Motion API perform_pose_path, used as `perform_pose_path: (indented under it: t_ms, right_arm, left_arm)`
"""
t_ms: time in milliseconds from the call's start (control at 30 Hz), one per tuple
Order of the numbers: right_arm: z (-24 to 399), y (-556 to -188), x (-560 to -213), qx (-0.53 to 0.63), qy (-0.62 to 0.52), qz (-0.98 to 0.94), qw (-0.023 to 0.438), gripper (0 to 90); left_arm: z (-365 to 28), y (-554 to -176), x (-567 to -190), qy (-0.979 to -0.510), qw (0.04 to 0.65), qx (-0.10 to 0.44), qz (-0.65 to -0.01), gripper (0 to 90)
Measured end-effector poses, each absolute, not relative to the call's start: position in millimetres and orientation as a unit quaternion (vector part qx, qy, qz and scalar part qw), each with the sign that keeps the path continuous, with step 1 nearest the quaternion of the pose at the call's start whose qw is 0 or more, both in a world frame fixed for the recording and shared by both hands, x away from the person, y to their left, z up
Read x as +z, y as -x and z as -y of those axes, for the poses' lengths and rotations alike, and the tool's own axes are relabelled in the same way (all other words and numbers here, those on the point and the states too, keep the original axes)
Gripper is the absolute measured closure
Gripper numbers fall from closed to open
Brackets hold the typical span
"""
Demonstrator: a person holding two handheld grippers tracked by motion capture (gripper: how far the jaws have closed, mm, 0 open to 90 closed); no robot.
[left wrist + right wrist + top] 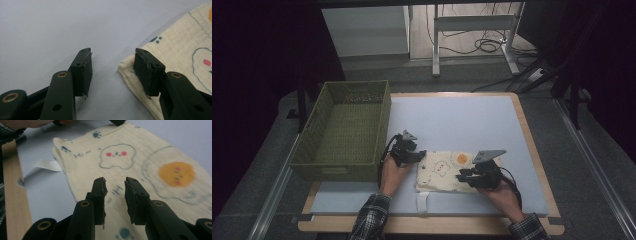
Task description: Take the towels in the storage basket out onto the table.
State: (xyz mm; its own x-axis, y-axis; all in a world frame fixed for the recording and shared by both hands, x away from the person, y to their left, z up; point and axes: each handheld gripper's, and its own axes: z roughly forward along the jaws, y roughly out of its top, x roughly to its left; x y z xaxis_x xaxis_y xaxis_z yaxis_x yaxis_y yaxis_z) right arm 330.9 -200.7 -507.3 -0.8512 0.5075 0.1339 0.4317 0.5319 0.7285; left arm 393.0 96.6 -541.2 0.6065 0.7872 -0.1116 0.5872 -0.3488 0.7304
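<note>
Two hand-held grippers are worked over a desk [522, 150] covered by a pale mat [472, 120]. A green slatted basket [344, 130] is stood at the left edge of the mat, next to the left hand-held gripper; it is judged to be placed there as the receptacle for the finished item, within short reach.

A cream cloth [443, 171], printed with cartoon faces and an orange disc, is laid flat on the near part of the mat, between the two hands and just right of the basket. Its flat spread is judged to suit folding or lifting by the edges.

The left hand-held gripper [113, 68] is positioned at the cloth's left corner. Its jaws are held partly apart, one over bare mat and one over the cloth's hem; nothing is pinched between them. This straddle is judged to prepare a grip on the corner.

The right hand-held gripper [115, 192] is held low over the cloth's right part, pointing across the print. A narrow gap is kept between its jaws, and no fabric is seen gripped.

A small white tag [47, 165] is seen projecting from the cloth's near edge onto the mat.
</note>
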Motion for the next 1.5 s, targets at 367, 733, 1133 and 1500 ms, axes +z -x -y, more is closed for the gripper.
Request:
perform_pose_path:
  t_ms: [367,733,1133,1500]
  right_arm:
    - [148.3,-325.2,-518.6,0.399,-0.229,-0.888,0.012,68.5]
    - [114.4,-324.8,-516.9,0.399,-0.205,-0.894,0.000,64.2]
    - [83.4,-322.9,-519.1,0.386,-0.187,-0.903,-0.013,60.3]
    - [71.2,-312.1,-527.9,0.361,-0.167,-0.918,0.004,60.6]
  left_arm:
    - [-97.6,-390.5,-544.8,-0.809,0.391,0.138,-0.417,46.7]
    - [-97.9,-390.6,-545.1,-0.808,0.392,0.137,-0.418,46.9]
    - [-98.3,-390.9,-545.3,-0.807,0.394,0.136,-0.418,47.0]
    - [-98.1,-390.9,-545.4,-0.806,0.395,0.135,-0.419,47.0]
